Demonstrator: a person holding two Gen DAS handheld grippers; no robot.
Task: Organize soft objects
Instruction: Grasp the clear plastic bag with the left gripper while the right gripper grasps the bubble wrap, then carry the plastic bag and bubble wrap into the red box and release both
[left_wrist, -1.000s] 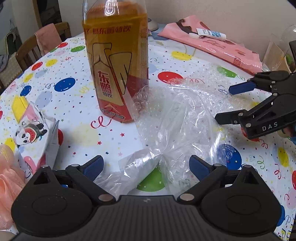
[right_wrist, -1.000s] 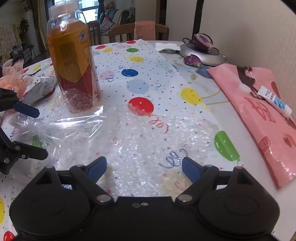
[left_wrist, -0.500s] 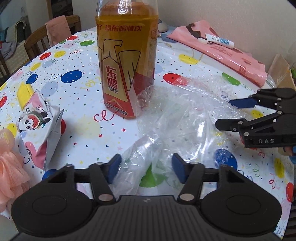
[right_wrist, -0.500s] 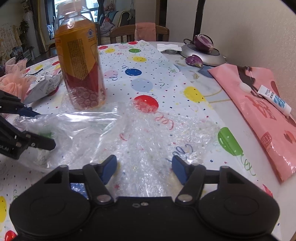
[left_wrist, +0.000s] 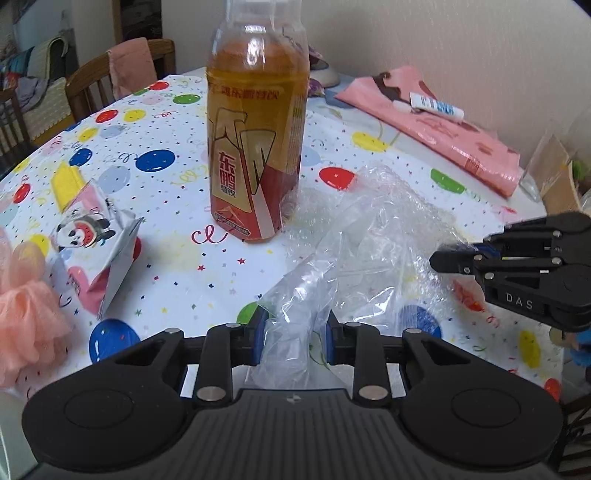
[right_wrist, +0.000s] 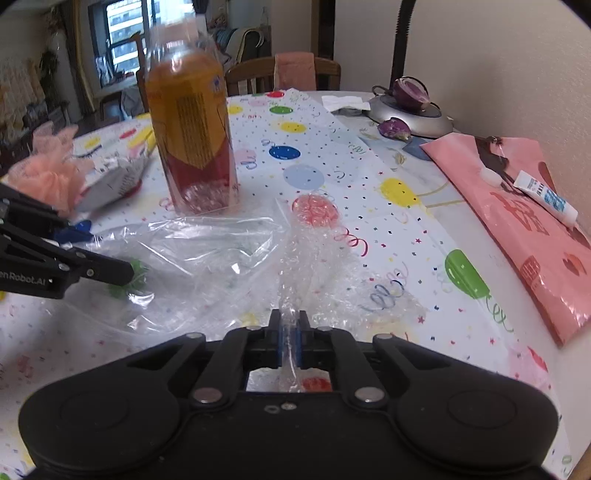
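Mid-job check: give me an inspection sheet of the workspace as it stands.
Surface: table under balloon-print cloth.
Job's things: clear plastic bag and bubble wrap, crumpled, overlapping.
Clutter: drink bottle upright, panda packet, peach mesh pouf, pink bag with tube on top.
Grippers: left gripper has just closed on the plastic bag; right gripper shut on bubble wrap.
Cables: nothing seen.
Surroundings: wooden chairs, wall.
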